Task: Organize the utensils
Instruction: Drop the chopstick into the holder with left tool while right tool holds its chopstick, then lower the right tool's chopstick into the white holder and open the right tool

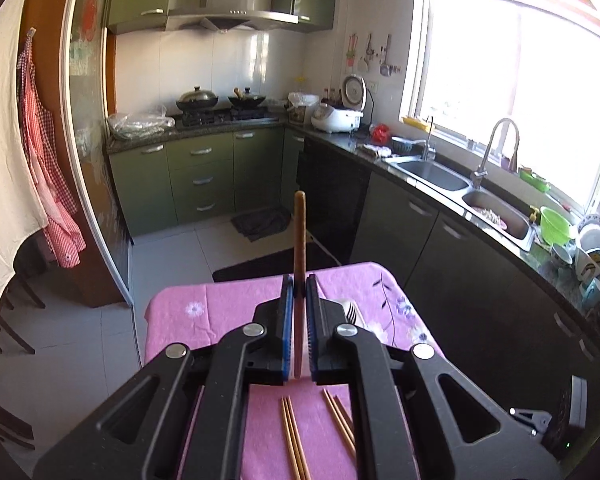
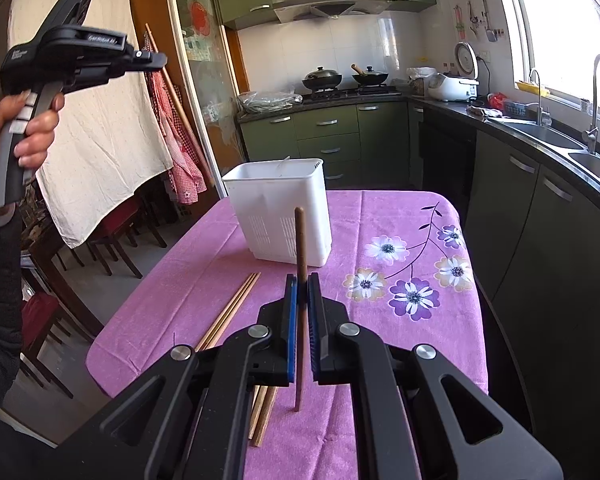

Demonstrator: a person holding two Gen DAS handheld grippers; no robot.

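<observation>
Holding one brown stick each, one white holder

Left view: the stick drops behind the left hand-held gripper, so its lower end is mostly covered. Both chopstick pairs run off the bottom edge, and the fork only peeks out beside the gripper body, handle hidden. Right view: the other chopsticks vanish under the right hand-held gripper. Can't see into the white basket, and the tabletop is cut off below. The window is blown out.
</observation>
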